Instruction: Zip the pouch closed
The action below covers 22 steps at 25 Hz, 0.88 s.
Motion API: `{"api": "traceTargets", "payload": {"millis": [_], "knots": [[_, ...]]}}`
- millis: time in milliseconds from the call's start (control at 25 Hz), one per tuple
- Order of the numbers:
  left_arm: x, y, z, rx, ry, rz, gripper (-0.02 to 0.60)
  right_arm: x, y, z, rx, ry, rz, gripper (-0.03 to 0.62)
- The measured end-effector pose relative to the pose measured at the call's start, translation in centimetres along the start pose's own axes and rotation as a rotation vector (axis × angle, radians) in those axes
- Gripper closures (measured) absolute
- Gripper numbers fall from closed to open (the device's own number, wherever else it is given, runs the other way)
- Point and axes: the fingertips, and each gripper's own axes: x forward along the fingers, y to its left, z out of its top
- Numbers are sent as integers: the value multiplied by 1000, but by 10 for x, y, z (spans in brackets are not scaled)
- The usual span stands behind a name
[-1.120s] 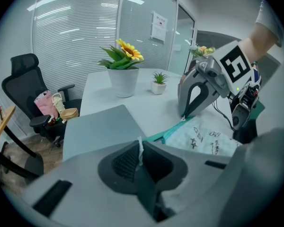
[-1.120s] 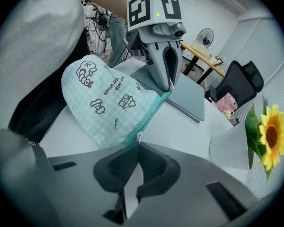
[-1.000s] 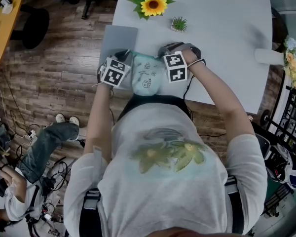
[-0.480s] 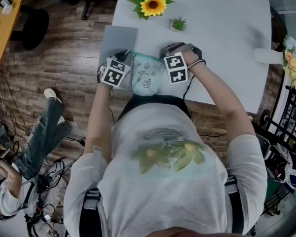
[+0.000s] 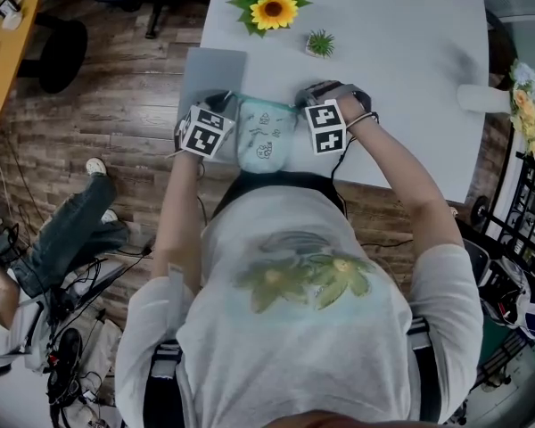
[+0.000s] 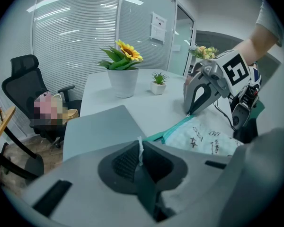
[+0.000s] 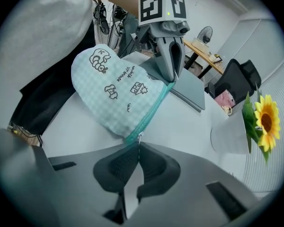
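Observation:
A mint checked pouch (image 5: 266,135) with cartoon prints lies at the near edge of the white table (image 5: 401,52), between both grippers. My left gripper (image 6: 141,150) is shut on the pouch's left end, a thin white tab and teal fabric pinched between its pads. My right gripper (image 7: 138,148) is shut on the small zipper pull at the pouch's right end. The teal zipper (image 7: 154,105) runs taut along the far edge of the pouch (image 7: 116,93), from the left gripper (image 7: 173,74) to my right jaws. In the left gripper view, the right gripper (image 6: 195,109) stands at the far end of the pouch (image 6: 206,136).
A grey flat laptop (image 5: 212,74) lies just beyond the left gripper. A sunflower in a white pot (image 5: 272,7) and a small green plant (image 5: 321,43) stand farther back. The table edge runs right below the pouch. A person sits on the floor at far left (image 5: 36,266).
My right gripper has slid a little to the right along the pouch's top edge. The left gripper has kept still. The person on the floor has shifted their legs.

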Motion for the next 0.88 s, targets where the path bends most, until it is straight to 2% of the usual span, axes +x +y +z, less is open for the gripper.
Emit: {"api": "traceTargets", "payload": {"millis": [200,320,520,600,760,880], "knots": [[-2,1,0,-53,34,-11,554,7,-4,1,-14,25,-110,577],[-1,3,2,-83,40,-6,554,7,-6,-1,50,26,-140,576],[-3,1,0,-166,66,11,548,2,-4,-2,268,2,-124,572],[-6,4,2,-185,60,31,531,-4,-7,0,374,-32,-121,541],[-20,7,15,-249,-3,46,497,-17,-13,8,613,-143,-139,516],[-37,5,27,-288,-69,51,489,-34,-19,17,737,-218,-199,516]]}}
